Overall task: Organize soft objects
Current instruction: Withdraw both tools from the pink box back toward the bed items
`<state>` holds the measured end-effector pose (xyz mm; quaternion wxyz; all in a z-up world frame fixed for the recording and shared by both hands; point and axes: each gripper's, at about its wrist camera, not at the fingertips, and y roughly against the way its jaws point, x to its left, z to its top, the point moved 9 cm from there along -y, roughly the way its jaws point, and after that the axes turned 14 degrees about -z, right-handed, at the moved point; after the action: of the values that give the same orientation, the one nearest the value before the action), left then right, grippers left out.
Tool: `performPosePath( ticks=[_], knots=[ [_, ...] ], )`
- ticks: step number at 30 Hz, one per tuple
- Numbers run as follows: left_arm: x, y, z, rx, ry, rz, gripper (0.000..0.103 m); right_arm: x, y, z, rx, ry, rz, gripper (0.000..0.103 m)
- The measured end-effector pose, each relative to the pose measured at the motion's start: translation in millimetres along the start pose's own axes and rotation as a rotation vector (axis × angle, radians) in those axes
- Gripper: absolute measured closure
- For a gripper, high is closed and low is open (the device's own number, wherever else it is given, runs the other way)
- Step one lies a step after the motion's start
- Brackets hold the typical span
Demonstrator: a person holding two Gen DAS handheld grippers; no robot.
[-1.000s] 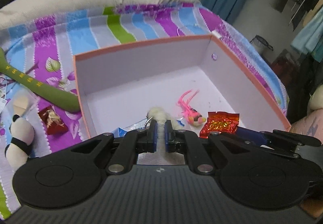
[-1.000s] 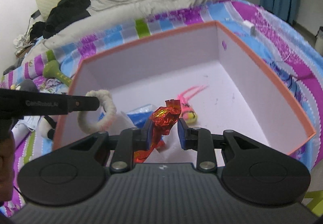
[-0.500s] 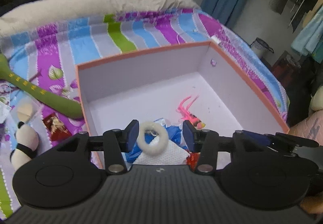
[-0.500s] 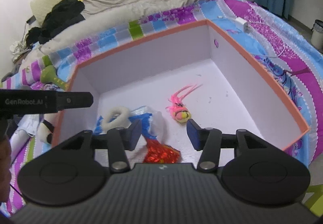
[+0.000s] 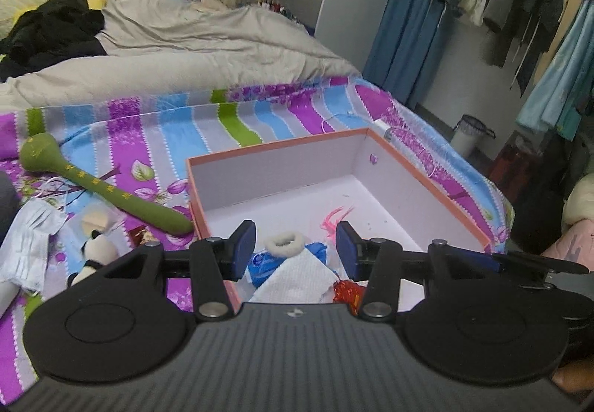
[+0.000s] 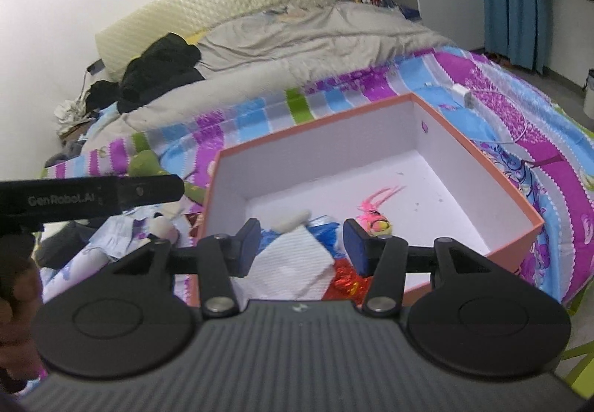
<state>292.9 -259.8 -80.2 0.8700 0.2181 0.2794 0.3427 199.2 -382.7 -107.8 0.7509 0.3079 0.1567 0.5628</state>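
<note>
An orange-rimmed box (image 5: 282,146) (image 6: 315,128) with a white inside sits on the striped bedspread. In it lie a white fluffy ring (image 5: 285,239) (image 6: 293,220), a blue wrapper (image 5: 265,260) (image 6: 323,226), a white tissue (image 5: 297,280) (image 6: 289,263), a red foil packet (image 5: 345,291) (image 6: 345,280) and a pink feathered toy (image 5: 334,217) (image 6: 377,215). My left gripper (image 5: 296,250) is open and empty above the box's near end. My right gripper (image 6: 300,247) is open and empty, also above the near end.
Left of the box lie a green plush stick (image 5: 100,189), a panda plush (image 5: 94,252), a round beige pad (image 5: 94,222), a small red packet (image 5: 143,235) and a face mask (image 5: 29,237). A grey duvet (image 5: 178,52) and black clothes (image 5: 48,33) lie beyond.
Both grippers opened and drew back from the box. The white ring dropped from the left one and the red foil packet from the right one; both now lie in the box.
</note>
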Motion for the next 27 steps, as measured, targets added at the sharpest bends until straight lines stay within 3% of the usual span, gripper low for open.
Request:
performPosePath(
  ticks=[11,27],
  knots=[
    [-16.2,81.2,-42.7,-0.061,0.014,-0.018,0.049,32.1,65.8,-26.6,-0.053,0.032,0.043,0.051],
    [0.8,181.6,-110.4,-0.133,0.092,0.05,0.049,95.2,118.8,-82.1,-0.073,0.12,0.139,0.051]
  ],
)
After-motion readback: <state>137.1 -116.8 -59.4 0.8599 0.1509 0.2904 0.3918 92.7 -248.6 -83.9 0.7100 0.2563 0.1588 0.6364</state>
